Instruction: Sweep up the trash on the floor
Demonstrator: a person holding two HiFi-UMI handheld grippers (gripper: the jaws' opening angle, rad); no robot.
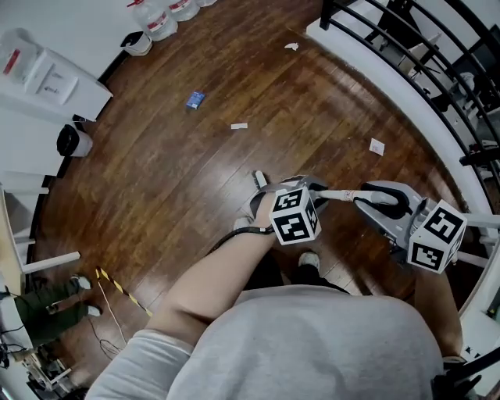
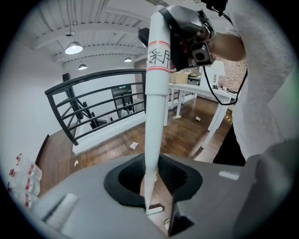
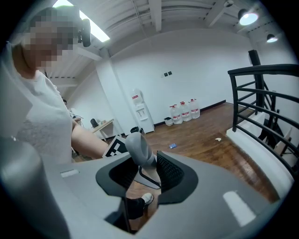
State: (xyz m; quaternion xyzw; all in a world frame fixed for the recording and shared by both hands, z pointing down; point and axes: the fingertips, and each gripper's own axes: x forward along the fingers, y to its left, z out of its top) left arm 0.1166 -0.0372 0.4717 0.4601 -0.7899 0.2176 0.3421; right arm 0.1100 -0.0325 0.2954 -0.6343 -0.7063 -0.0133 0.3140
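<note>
Unswept trash on wood floor [image 1: 180, 180]:
- blue wrapper [image 1: 195, 99], far out twd the wall side
- white slip [image 1: 239, 125], just past it twd ctr
- square white scrap [image 1: 377, 146], nr the white curb [image 1: 375, 74] under the black railing [image 3: 266, 70]
- crumpled bit [image 1: 291, 46], farther along same curb

All well apart from the broom.

Broom handle [image 1: 344, 194]: white pole w/ red bands and black print on upper part (print not read). Grey moulded grip at top end. Held in front of the person's torso, slanting down to a small brush head [image 2: 154, 211] low by the floor, seen through the jaw gap in left gripper view.

Left gripper [image 1: 311, 191]: clenched on the white shaft below the red bands, w/ pole between its black pads.

Right gripper [image 1: 381, 199]: clenched on the grey grip [image 3: 138, 149], higher up same handle.

Grippers near each other, not touching.

Also logged: water bottles [image 1: 160, 19] at far wall; white shoe [image 1: 308, 259] just below the grippers in head view.
</note>
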